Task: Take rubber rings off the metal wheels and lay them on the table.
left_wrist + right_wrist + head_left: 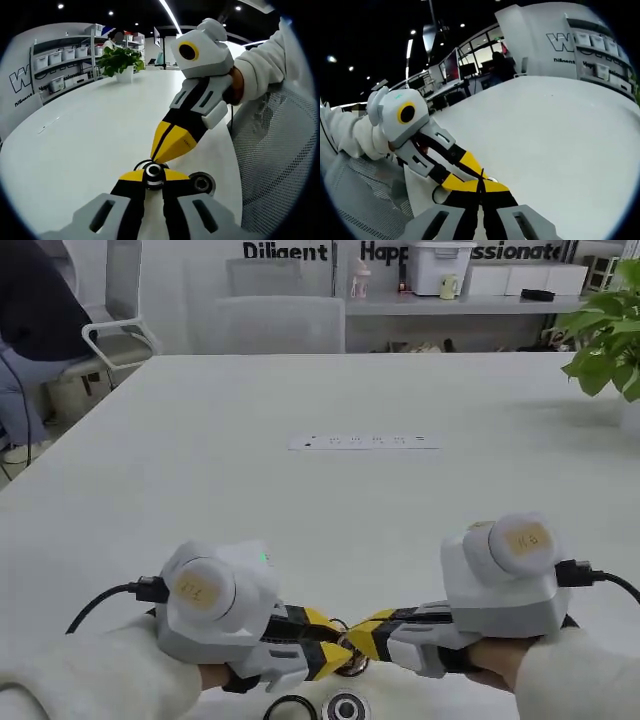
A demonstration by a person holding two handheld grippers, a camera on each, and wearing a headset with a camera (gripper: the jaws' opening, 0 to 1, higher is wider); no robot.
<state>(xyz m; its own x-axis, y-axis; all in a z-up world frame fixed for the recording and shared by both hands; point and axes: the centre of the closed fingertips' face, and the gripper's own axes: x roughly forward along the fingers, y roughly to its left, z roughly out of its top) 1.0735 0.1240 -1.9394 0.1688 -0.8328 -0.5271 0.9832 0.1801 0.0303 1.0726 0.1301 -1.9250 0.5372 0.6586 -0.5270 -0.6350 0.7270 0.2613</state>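
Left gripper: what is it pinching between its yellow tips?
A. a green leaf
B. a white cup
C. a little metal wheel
C: in the left gripper view, the left gripper has its jaws shut on a little metal wheel with a dark ring around it.

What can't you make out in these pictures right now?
1. Head view: the ring and loose wheel are cut off by the bottom edge.
2. Left gripper view: the left tongs clamp the held wheel and cover its rim, so any ring on it is unclear.
3. Right gripper view: the right tongs are shut; their tips hide whatever they pinch.
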